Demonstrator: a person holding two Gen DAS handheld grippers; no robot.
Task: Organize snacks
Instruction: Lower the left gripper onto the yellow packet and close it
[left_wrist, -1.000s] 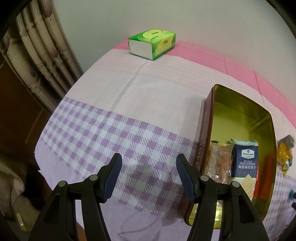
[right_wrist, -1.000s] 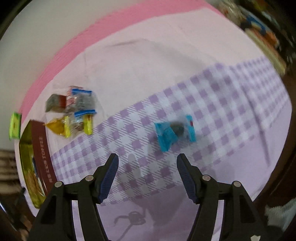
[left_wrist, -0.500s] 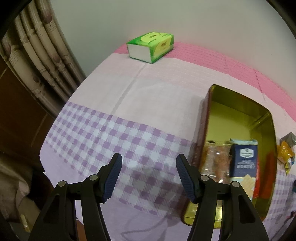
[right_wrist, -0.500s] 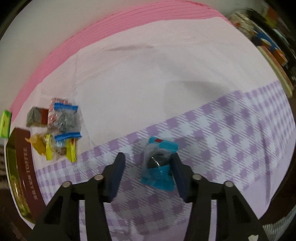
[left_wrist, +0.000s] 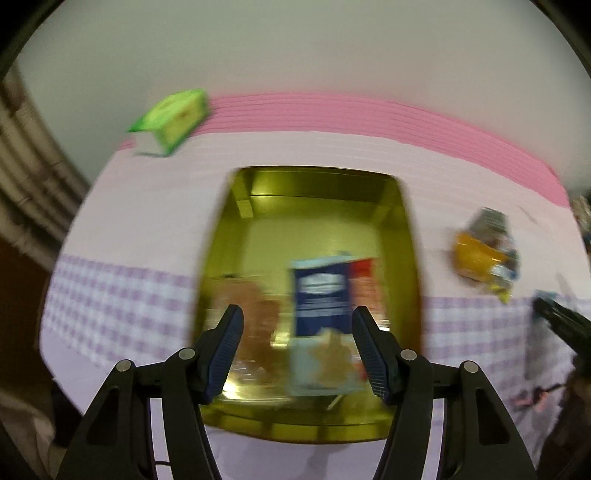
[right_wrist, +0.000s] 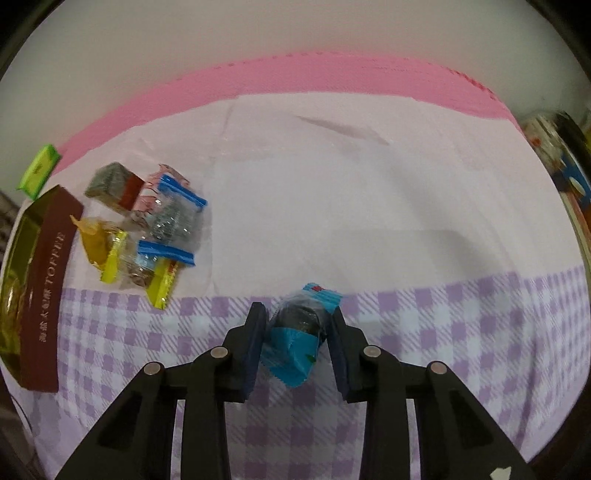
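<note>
A gold tin (left_wrist: 314, 188) with a maroon outer wall (right_wrist: 44, 277) lies on the pink and purple checked cloth. Inside it are a dark blue cracker pack (left_wrist: 321, 295) and other wrapped snacks, all blurred. My left gripper (left_wrist: 297, 343) hovers open above the tin's near end, holding nothing. To the tin's right lies a pile of small wrapped snacks (right_wrist: 147, 225), also visible in the left wrist view (left_wrist: 484, 251). My right gripper (right_wrist: 297, 332) is closing on a blue snack packet (right_wrist: 295, 343) lying on the checked cloth, with both pads against its wrapper.
A green tissue box (left_wrist: 171, 120) stands at the table's back left near the wall. Curtains (left_wrist: 22, 166) hang at the far left. Cluttered objects (right_wrist: 565, 173) sit beyond the table's right edge. The table's front edge is close below both grippers.
My left gripper swung right from the bare checked cloth to above the tin, still open. My right gripper rolled, came down over the blue packet and closed its jaws on it.
</note>
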